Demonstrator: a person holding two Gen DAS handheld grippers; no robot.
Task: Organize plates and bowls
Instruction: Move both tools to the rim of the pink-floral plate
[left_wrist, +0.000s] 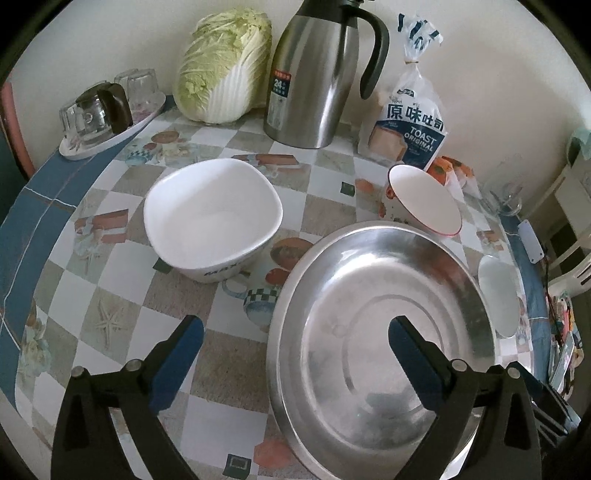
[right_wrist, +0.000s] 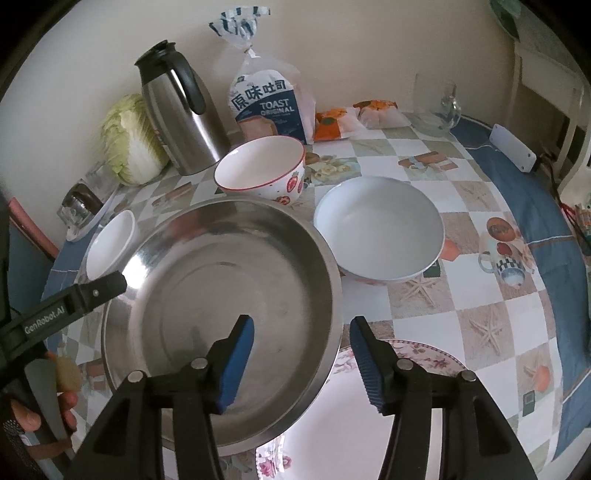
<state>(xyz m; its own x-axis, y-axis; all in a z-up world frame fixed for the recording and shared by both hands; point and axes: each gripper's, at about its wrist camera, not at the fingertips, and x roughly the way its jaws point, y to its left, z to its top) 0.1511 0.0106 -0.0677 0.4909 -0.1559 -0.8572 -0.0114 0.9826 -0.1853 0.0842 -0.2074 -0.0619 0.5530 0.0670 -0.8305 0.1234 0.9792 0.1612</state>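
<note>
Left gripper (left_wrist: 295, 343): jaws wide apart, straddling the steel basin's near-left rim, not pressing.
Right gripper (right_wrist: 303, 343): jaws apart astride the steel basin (right_wrist: 221, 314) rim, pads clear.
Steel basin: sits on floral plate (right_wrist: 417, 354), table's near edge.
White bowls (left_wrist: 210, 218) (right_wrist: 380, 229): flank the basin.
Strawberry bowl (right_wrist: 262, 170): behind it, toward the back edge.

The left wrist camera is looking steeply down along its fingers, close over the checked tablecloth (left_wrist: 122, 280) and the steel basin's (left_wrist: 384, 295) left rim. The right wrist camera is facing similarly, near the basin's right rim above a floral plate (right_wrist: 424, 354). Both views are sharing the basin, thermos (left_wrist: 314, 74), cabbage (left_wrist: 225, 62) and toast bag (right_wrist: 269, 107).
</note>
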